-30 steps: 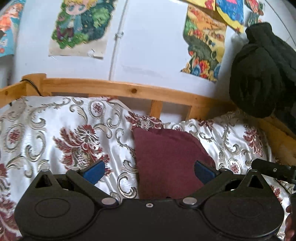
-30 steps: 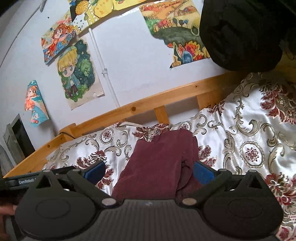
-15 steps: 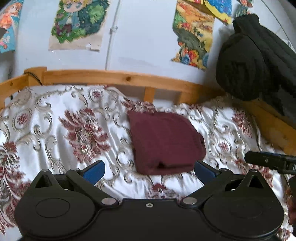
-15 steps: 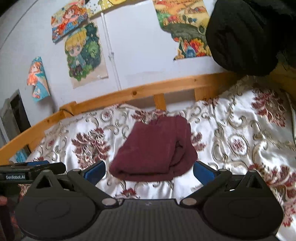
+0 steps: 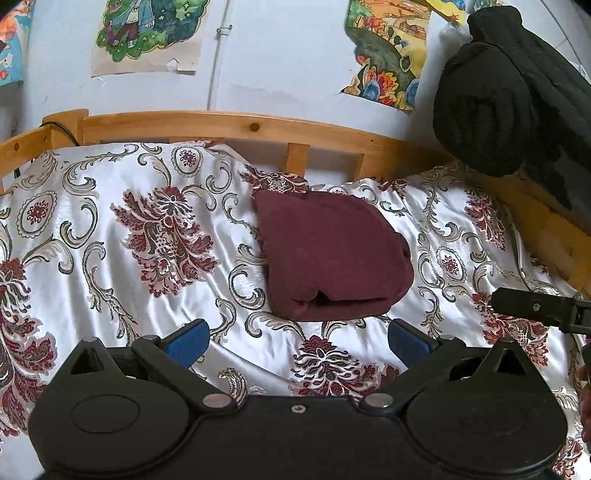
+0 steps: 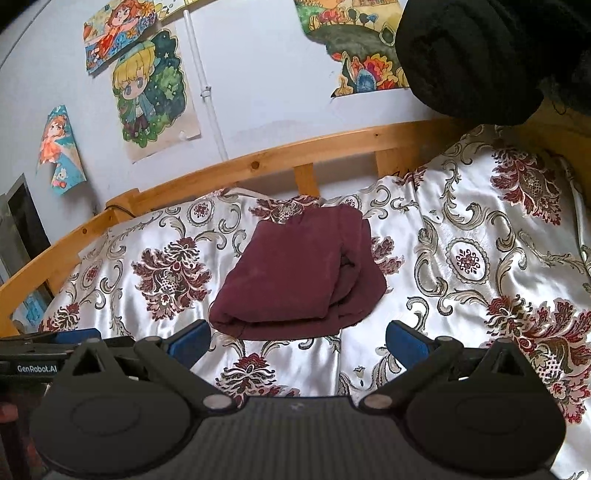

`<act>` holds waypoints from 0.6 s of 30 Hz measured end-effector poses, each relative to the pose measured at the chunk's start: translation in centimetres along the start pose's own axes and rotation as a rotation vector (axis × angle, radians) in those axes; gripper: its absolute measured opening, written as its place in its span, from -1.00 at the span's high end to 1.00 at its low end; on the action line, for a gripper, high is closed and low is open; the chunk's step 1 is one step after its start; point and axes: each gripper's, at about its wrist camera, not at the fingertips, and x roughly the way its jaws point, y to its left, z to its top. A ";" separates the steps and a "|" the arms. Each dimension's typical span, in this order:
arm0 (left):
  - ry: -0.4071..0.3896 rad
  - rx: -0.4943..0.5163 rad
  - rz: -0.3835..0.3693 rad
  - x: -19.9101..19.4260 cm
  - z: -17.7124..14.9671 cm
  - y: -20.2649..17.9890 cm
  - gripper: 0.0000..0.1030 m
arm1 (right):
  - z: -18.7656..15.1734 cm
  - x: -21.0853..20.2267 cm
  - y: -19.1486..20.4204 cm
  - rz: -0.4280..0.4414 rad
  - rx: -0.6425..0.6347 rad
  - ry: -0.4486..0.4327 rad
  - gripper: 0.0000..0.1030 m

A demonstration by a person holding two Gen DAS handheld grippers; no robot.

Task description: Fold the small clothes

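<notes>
A dark red garment (image 5: 332,258) lies folded into a thick rectangle on the white floral bedspread (image 5: 110,240), near the far rail. It also shows in the right wrist view (image 6: 299,273). My left gripper (image 5: 297,341) is open and empty, held back from the garment's near edge. My right gripper (image 6: 297,339) is open and empty, also just short of the near edge. The right gripper's side shows at the right of the left wrist view (image 5: 539,306). The left gripper's side shows at the left of the right wrist view (image 6: 48,350).
A wooden bed rail (image 5: 258,129) runs along the far side under a white wall with posters (image 5: 147,33). A black padded garment (image 5: 498,92) hangs at the far right over the rail. The bedspread is wrinkled around the garment.
Both grippers have pulled back and up from the folded garment. One second ago it lay between the fingers; now it lies free ahead of them.
</notes>
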 end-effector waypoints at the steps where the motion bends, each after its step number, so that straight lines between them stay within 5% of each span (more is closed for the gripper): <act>1: 0.001 0.000 0.000 0.0 0.0 0.0 -0.99 | 0.0 0.0 0.0 0.000 0.001 0.002 -0.99; 18: 0.009 0.006 0.002 0.2 -0.1 -0.1 -0.99 | -0.2 0.1 -0.4 -0.002 0.019 0.013 -0.99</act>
